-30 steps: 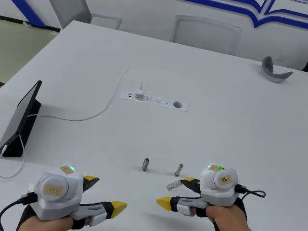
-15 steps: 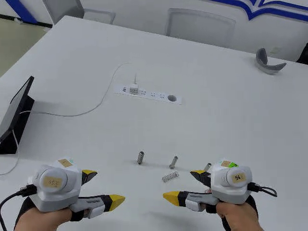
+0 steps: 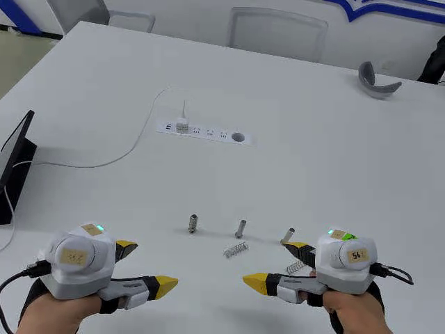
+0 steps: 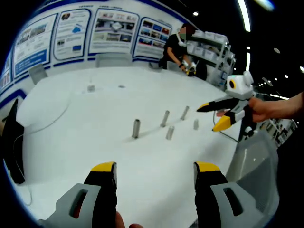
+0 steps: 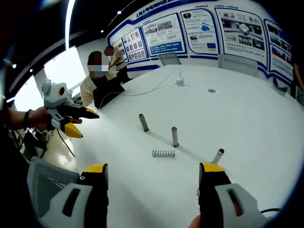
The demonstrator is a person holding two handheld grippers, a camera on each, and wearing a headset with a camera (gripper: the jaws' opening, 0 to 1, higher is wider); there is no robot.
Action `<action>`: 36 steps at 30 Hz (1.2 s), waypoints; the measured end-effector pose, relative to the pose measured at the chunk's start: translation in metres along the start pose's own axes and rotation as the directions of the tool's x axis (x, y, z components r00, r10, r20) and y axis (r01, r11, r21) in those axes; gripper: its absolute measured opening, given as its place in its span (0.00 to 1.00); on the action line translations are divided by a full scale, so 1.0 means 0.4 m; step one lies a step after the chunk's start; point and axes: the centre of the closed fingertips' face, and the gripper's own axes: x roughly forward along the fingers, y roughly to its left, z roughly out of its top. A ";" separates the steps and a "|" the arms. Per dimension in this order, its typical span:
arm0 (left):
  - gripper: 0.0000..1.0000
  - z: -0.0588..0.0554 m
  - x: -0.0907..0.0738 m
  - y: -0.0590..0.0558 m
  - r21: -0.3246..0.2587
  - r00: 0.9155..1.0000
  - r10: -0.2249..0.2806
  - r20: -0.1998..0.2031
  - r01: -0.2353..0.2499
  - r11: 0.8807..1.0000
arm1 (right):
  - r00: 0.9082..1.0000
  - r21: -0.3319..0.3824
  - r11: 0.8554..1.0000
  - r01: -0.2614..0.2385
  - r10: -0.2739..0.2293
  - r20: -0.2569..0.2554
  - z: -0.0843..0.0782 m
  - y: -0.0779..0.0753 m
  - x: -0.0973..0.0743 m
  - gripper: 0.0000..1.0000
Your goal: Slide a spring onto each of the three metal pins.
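With the left gripper (image 3: 147,264) and right gripper (image 3: 276,264) jaws both spread and empty, the right should lightly pinch one end of the small coiled steel spring (image 3: 236,249), which lies on the white table (image 3: 313,174) just before the bare middle metal pin (image 3: 240,228).

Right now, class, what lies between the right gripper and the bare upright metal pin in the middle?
One loose coiled metal spring, flat on the white table before that pin; the right gripper view shows it.
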 end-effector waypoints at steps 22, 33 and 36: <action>0.70 0.032 0.082 -0.066 0.065 0.997 -0.066 -0.042 0.069 0.996 | 1.000 0.019 1.000 0.010 -0.010 0.000 -0.026 -0.025 -0.061 0.83; 0.70 0.044 0.129 -0.108 0.116 0.990 -0.117 -0.083 0.126 0.985 | 1.000 0.027 0.999 0.025 -0.025 0.009 -0.031 -0.045 -0.094 0.85; 0.70 0.041 0.142 -0.122 0.141 0.985 -0.133 -0.106 0.147 0.979 | 1.000 0.022 0.999 0.026 -0.026 0.011 -0.028 -0.044 -0.099 0.86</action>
